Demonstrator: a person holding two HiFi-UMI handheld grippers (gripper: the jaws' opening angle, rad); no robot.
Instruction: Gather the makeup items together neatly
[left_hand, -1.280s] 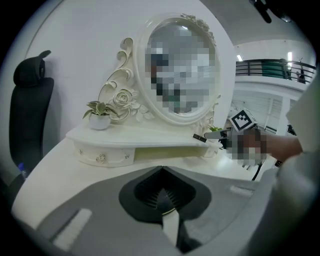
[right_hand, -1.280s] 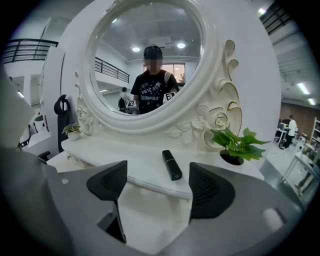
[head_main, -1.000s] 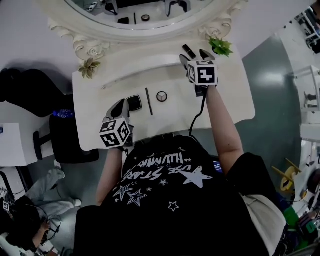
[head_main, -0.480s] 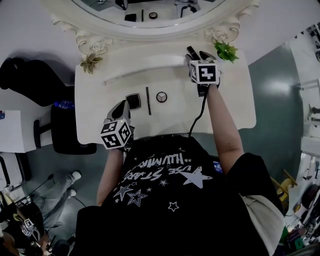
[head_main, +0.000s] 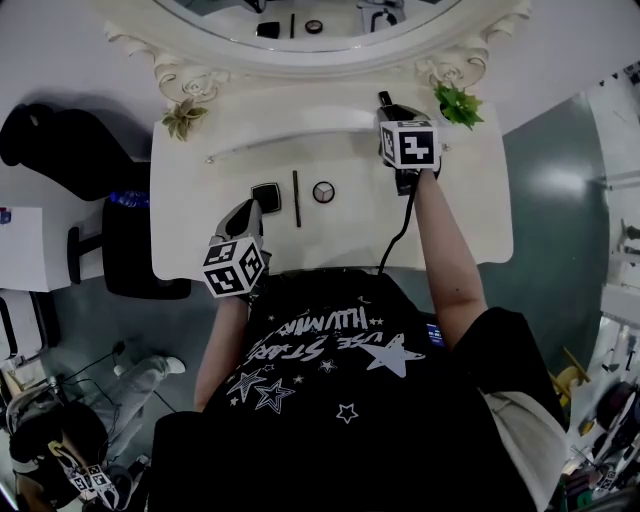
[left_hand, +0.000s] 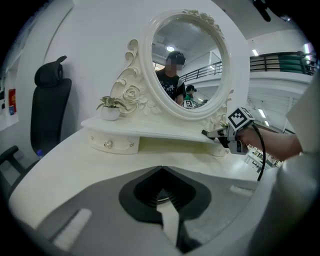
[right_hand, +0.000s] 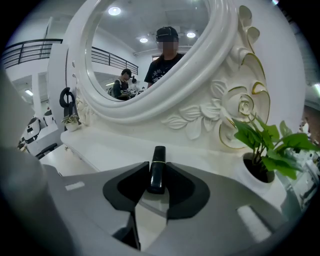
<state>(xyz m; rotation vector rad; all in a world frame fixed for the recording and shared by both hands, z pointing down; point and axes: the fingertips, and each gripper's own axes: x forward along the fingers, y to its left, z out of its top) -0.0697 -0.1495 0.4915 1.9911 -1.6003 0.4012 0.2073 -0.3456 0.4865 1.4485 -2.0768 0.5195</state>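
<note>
On the white dressing table (head_main: 200, 230) lie a black square compact (head_main: 266, 197), a thin black pencil (head_main: 297, 198) and a small round compact (head_main: 323, 192), close together in a row. My left gripper (head_main: 246, 213) hovers just left of the square compact, jaws shut and empty (left_hand: 161, 169). My right gripper (head_main: 392, 108) is over the raised shelf at the back right, shut on a black lipstick tube (head_main: 383, 99) with a gold band (right_hand: 159, 155); the tube sticks out past the jaws (right_hand: 156, 166) toward the mirror frame.
An ornate oval mirror (head_main: 300, 55) backs the table above a raised shelf (head_main: 290, 125) with drawer knobs. A green potted plant (head_main: 458, 103) (right_hand: 265, 145) stands right of the lipstick, a paler one (head_main: 183, 118) at the shelf's left end. A black chair (head_main: 60, 150) stands left.
The head view has shifted slightly. Both grippers stay nearly where they were; the right one still holds the lipstick over the shelf.
</note>
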